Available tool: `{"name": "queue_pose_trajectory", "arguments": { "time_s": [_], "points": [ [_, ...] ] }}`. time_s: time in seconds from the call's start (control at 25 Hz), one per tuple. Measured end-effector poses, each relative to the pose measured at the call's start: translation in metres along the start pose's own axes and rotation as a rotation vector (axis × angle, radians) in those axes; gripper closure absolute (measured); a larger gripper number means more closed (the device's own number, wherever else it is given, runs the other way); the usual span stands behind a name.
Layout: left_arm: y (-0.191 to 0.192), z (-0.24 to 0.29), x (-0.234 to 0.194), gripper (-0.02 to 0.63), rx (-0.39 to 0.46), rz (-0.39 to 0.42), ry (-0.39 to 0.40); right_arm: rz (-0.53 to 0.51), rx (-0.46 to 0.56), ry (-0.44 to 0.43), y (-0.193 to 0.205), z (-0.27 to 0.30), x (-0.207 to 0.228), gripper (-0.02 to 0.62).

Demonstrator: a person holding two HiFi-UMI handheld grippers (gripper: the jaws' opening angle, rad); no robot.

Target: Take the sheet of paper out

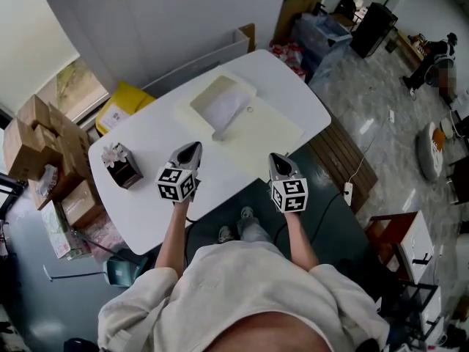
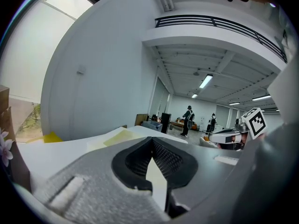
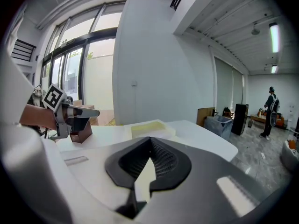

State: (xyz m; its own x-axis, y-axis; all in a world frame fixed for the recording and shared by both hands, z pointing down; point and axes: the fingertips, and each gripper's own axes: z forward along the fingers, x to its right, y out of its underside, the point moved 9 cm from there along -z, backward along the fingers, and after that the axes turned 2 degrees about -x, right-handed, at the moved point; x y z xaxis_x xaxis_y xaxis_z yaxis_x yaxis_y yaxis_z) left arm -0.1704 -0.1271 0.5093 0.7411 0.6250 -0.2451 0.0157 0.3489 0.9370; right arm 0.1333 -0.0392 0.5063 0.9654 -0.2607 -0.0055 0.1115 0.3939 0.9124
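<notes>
A white sheet of paper lies in a shallow cream tray at the far side of the white table. The tray rests on a larger cream pad. My left gripper hovers over the table just short of the pad's near edge, jaws shut and empty. My right gripper is level with it by the table's near right edge, also shut on nothing. In the left gripper view the jaws meet at their tips, with the tray ahead. The right gripper view shows the same, with the tray beyond.
A small brown box with a flower stands on the table's left end. Cardboard boxes are stacked on the floor to the left, and a wooden bench runs along the right. People stand far off in the hall.
</notes>
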Motion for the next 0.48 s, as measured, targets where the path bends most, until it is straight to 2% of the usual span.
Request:
{"name": "queue_pose_trajectory", "arguments": {
  "time_s": [0.2,0.48],
  "points": [
    [0.004,0.012,-0.009,0.604,-0.021,-0.013,-0.030,-0.001,-0.001,-0.029,-0.006,0.026,0.011,0.595],
    [0.001,0.038,-0.030,0.604,-0.046,-0.034,-0.115,-0.016,-0.009,-0.114,-0.025,0.080,0.035,0.595]
  ]
}}
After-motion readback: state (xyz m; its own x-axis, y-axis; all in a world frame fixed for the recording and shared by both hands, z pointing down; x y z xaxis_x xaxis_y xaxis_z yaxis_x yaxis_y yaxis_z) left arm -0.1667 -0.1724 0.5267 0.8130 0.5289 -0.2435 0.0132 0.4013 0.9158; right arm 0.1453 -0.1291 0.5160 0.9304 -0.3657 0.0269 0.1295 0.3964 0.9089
